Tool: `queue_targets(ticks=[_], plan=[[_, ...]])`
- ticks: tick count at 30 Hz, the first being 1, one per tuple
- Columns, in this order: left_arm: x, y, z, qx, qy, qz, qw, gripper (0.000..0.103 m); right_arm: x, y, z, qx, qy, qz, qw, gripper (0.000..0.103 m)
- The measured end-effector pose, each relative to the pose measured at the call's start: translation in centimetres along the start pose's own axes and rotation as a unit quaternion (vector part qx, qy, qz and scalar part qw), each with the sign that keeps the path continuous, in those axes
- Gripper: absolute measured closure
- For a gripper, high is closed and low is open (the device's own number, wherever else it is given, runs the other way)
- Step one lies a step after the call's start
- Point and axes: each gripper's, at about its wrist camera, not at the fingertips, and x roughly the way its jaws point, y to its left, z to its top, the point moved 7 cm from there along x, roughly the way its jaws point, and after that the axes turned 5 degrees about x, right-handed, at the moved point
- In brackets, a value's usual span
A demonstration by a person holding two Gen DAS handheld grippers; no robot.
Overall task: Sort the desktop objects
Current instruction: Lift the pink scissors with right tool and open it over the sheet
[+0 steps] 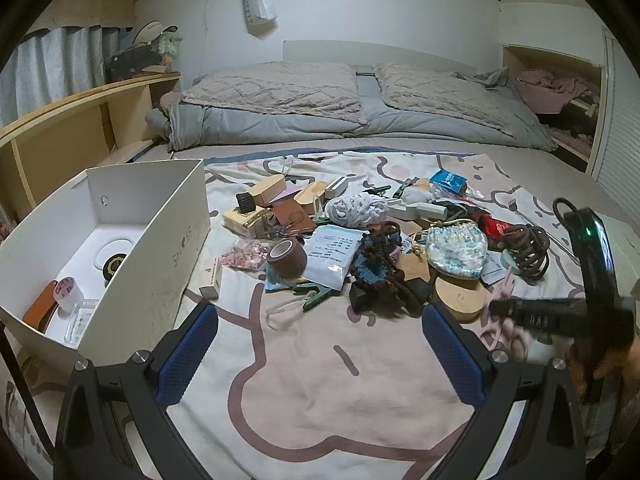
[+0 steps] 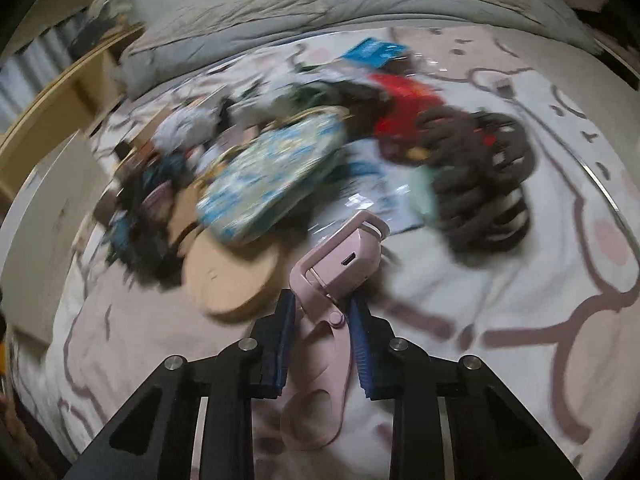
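the right gripper (image 2: 322, 320) is clamped on a pale pink plastic eyelash curler with loop handles (image 2: 340, 268), its blue pads pinching the tool just by the hinge, with the curler's head pointing up towards the blue-and-white patterned fabric pouch (image 2: 268, 176) and the handles trailing back below the pads. the curler sits just below that pouch, beside the flat round tan wooden lid (image 2: 232, 276) that lies at the pouch's lower edge. the grip is narrow and close to the pivot, so the tool could swivel or slide out if it is lifted fast; the right view is smeared, so i cannot tell how squarely the pads sit. the dark brown coiled hair tie (image 2: 484, 184), right of the pouch, and the clear wrapper beside it could snag on the curler's head. the left gripper (image 1: 320, 340) hangs with its jaws wide apart and nothing between them, below the pouch, over the bare pink-and-white cartoon blanket (image 1: 320, 392) on the bed. the white cardboard shoebox (image 1: 176, 216), far left of the pouch, is well apart, so a long carry raises the chance of a drop
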Motion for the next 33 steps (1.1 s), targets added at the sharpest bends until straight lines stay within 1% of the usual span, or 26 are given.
queue_targets(ticks=[4, 8, 10, 15, 23, 27, 30, 31, 32, 33], plan=[[-0.1, 0.3, 0.1, -0.003, -0.002, 0.003, 1.0, 0.0, -0.2, 2.6, -1.6, -0.023, 0.016, 0.032, 0.999, 0.075], [-0.2, 0.8, 0.1, -0.007, -0.002, 0.006, 1.0, 0.0, -0.3, 4.6, -3.3, -0.034, 0.028, 0.051, 0.998, 0.075], [-0.2, 1.1, 0.1, -0.012, 0.0, 0.007, 0.9999, 0.0, -0.4, 5.4, -3.9, -0.04, 0.028, 0.052, 0.997, 0.075], [-0.3, 1.8, -0.1, -0.021, 0.002, 0.008, 0.9997, 0.0, -0.8, 7.8, -5.4, -0.049, 0.035, 0.075, 0.995, 0.075], [-0.2, 3.0, -0.1, -0.032, 0.0, 0.015, 0.9994, 0.0, -0.6, 12.7, -8.2, -0.073, 0.053, 0.141, 0.986, 0.075], [0.0, 3.7, -0.5, -0.038, 0.004, 0.018, 0.9991, 0.0, -0.6, 14.5, -9.0, -0.079, 0.061, 0.176, 0.979, 0.075], [0.1, 4.3, -0.6, -0.043, 0.005, 0.019, 0.9989, 0.0, -1.0, 14.9, -9.2, -0.087, 0.056, 0.181, 0.978, 0.075], [0.1, 4.4, -0.7, -0.044, 0.005, 0.019, 0.9988, 0.0, -1.1, 14.9, -9.2, -0.089, 0.055, 0.18, 0.978, 0.073], [0.2, 4.6, -0.7, -0.047, 0.006, 0.018, 0.9987, 0.0, -1.3, 14.9, -9.2, -0.093, 0.054, 0.177, 0.978, 0.069], [0.2, 4.7, -0.8, -0.048, 0.007, 0.017, 0.9987, 0.0, -1.5, 14.9, -9.1, -0.099, 0.05, 0.172, 0.979, 0.048]])
